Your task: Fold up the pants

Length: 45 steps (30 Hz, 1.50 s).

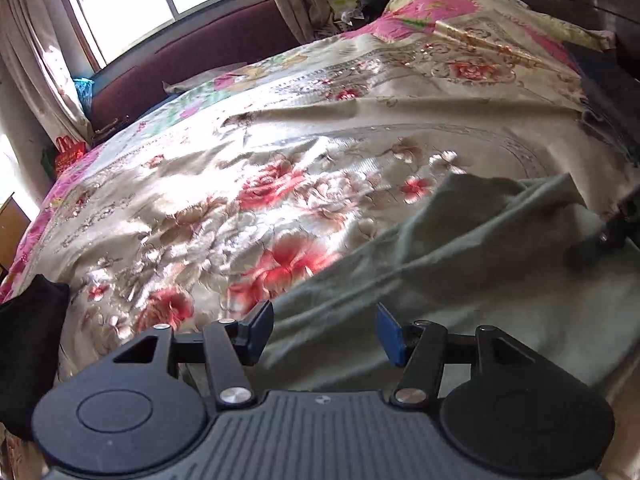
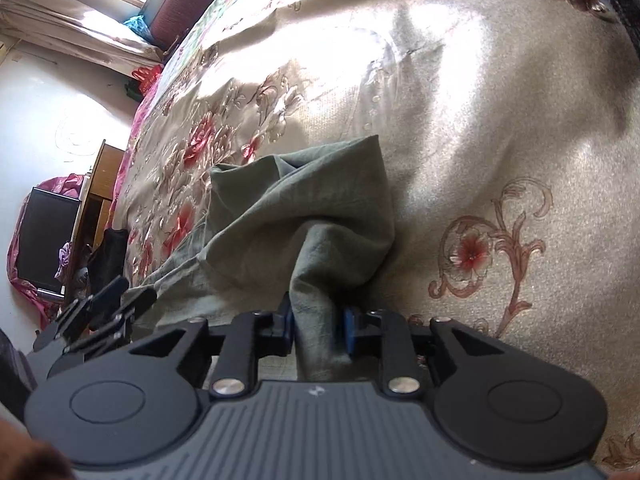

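Note:
Grey-green pants [image 1: 440,260] lie rumpled on the floral bedspread [image 1: 240,200], at the near right of the bed. My left gripper [image 1: 324,320] hovers open over their near edge, with cloth below the blue pads but nothing pinched. In the right wrist view a raised fold of the pants [image 2: 300,200] runs up between the pads of my right gripper [image 2: 318,320], which is shut on it. The left gripper [image 2: 108,300] shows at the left there, and the right gripper [image 1: 600,240] shows at the right edge of the left wrist view.
The bedspread [image 2: 500,120] stretches far and left of the pants. A black object [image 1: 28,340] sits at the near left bed edge and dark cloth [image 1: 608,92] at the far right. A wooden cabinet [image 2: 96,200] and dark screen [image 2: 44,232] stand beside the bed.

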Motion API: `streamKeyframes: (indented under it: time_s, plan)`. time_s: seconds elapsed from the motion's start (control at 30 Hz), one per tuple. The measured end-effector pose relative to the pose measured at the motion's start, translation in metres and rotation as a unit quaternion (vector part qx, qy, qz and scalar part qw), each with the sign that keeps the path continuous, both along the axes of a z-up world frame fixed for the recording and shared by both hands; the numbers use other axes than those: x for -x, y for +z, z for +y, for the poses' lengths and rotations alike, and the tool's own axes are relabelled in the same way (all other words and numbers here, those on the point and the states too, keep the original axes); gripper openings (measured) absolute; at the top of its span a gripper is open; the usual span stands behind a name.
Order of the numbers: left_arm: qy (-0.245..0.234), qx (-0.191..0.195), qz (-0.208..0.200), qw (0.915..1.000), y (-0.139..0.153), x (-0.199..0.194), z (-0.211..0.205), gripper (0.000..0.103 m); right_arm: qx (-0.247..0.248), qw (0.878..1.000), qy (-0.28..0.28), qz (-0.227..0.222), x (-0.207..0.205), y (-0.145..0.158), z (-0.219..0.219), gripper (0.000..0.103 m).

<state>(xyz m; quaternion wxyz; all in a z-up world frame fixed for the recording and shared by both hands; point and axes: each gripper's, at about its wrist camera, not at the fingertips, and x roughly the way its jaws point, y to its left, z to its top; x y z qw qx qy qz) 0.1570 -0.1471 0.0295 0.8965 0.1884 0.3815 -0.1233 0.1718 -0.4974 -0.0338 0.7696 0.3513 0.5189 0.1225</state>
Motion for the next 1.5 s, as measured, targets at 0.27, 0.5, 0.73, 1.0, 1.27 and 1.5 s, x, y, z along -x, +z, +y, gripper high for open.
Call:
streamKeyframes:
  time_s: [0.27, 0.5, 0.73, 1.0, 1.27, 1.5]
  plan:
    - [-0.004, -0.001, 0.041, 0.9991, -0.038, 0.011, -0.013, 0.069, 0.01, 1.0, -0.003, -0.018, -0.003, 0.074, 0.036, 0.007]
    - [0.014, 0.08, 0.073, 0.9941, -0.026, 0.023, 0.025, 0.069, 0.091, 0.988, 0.112, -0.062, -0.031, 0.121, 0.165, 0.008]
    - [-0.001, 0.148, 0.099, 0.984, -0.018, 0.044, 0.074, 0.07, 0.171, 0.95, 0.254, -0.053, -0.037, 0.093, 0.295, 0.018]
    - [-0.003, 0.2, 0.118, 0.9728, -0.015, 0.06, 0.104, 0.07, 0.156, 0.936, 0.315, -0.024, -0.044, 0.082, 0.328, 0.03]
    - [0.079, 0.288, 0.148, 0.9428, -0.005, 0.054, 0.125, 0.07, 0.252, 0.896, 0.361, -0.052, -0.055, 0.081, 0.353, 0.039]
    - [0.116, 0.277, 0.139, 0.9438, 0.014, 0.075, 0.138, 0.07, 0.103, 0.924, 0.368, 0.029, -0.081, 0.076, 0.351, 0.043]
